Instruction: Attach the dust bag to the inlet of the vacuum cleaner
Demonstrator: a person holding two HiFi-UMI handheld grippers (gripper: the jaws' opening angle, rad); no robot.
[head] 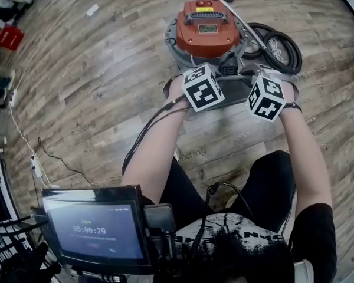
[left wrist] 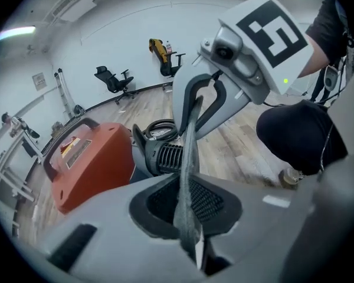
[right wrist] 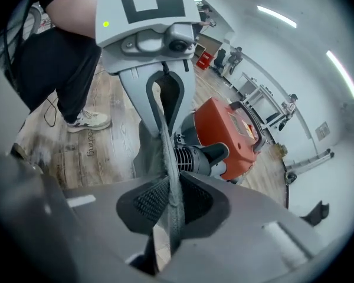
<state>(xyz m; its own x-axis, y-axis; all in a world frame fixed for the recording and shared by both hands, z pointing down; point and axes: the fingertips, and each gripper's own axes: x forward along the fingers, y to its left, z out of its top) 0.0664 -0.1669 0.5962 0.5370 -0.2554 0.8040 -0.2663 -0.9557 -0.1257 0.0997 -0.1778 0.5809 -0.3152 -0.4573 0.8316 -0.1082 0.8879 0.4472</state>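
Grey fabric dust bag [left wrist: 187, 158] is stretched taut between the two tongs, low over the wood floor [head: 106, 69] and just in front of the vacuum cleaner [head: 207, 25]; left gripper [left wrist: 189, 208] is clenched on one edge of the cloth, pads pressing it flat; right gripper [right wrist: 168, 202] is clamped on the opposite edge the same way; both point steeply down; bag opening itself can't be made out, only the thin edge shows in the gripper views. Black ribbed inlet [right wrist: 192, 158] sticks out of the grey body below the orange-red lid, just behind the cloth; bag looks near it, contact not confirmed; coiled hose [head: 277, 46] lies off to the right of the machine, not involved. Step in hand, my read: lining up the bag mouth with the inlet, not yet seated. Next move likely needs both tongs to keep the grip and push the opening squarely over the ribbed stub; uneven pull could skew the mouth or let the cloth slip.
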